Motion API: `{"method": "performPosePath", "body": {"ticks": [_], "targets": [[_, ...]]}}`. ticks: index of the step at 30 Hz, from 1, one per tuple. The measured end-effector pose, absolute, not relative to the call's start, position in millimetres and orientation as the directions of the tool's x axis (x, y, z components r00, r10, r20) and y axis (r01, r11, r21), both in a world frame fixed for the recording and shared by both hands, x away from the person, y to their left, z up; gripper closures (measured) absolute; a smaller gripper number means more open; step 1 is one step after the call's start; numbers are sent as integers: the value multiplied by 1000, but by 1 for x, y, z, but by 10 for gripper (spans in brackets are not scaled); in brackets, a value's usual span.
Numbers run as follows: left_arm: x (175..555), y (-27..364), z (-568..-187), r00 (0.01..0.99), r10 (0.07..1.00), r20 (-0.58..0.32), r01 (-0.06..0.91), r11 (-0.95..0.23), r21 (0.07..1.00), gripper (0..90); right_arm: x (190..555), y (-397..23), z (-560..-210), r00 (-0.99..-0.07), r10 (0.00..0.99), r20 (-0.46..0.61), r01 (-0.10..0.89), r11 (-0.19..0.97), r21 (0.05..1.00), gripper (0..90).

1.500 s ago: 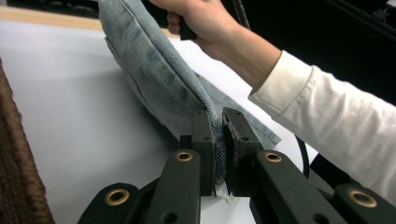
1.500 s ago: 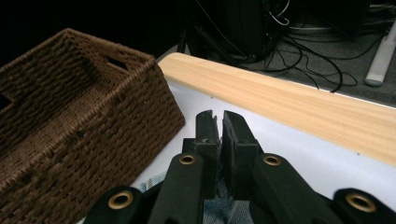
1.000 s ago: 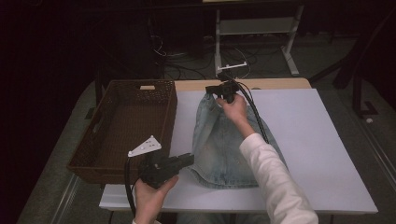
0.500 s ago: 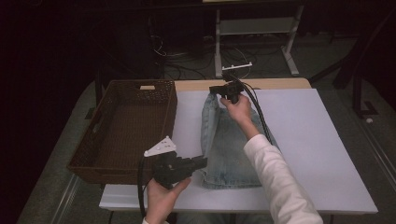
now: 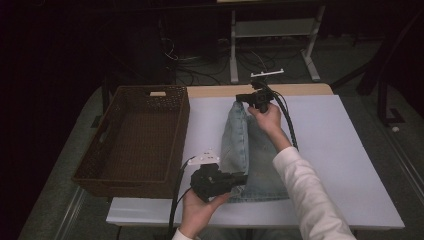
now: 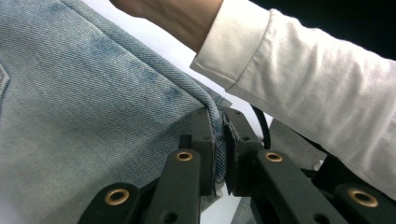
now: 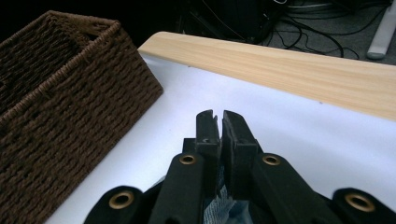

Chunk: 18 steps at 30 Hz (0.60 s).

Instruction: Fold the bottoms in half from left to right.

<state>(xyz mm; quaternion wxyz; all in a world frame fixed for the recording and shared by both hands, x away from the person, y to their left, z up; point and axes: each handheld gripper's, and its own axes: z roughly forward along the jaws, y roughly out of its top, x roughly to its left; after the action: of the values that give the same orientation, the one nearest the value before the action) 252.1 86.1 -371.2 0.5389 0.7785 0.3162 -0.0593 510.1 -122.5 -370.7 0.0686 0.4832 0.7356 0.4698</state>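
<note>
On the white table point(image 5: 345, 165) both grippers, left point(image 5: 239, 178) and right point(image 5: 242, 97), pinch the jeans point(image 5: 250, 150) mid-fold, so next I'd guess lay the edge flat, toward the wicker basket point(image 5: 95, 165).

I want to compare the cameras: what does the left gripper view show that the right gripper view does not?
Left gripper view: a white sleeve and a wide spread of the jeans, their hem pinched in the left gripper. Right gripper view: the wicker basket, the wooden table edge and floor cables. Shared: black jaws shut on denim, white table cover.
</note>
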Motion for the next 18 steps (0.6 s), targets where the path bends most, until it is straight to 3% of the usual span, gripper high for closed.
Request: {"method": "performPosePath", "body": {"ticks": [18], "targets": [[267,53,-373,814,360,-457,559,-265,786,829,510,-149,-374,-498,795,347,659,86,747,850]]}}
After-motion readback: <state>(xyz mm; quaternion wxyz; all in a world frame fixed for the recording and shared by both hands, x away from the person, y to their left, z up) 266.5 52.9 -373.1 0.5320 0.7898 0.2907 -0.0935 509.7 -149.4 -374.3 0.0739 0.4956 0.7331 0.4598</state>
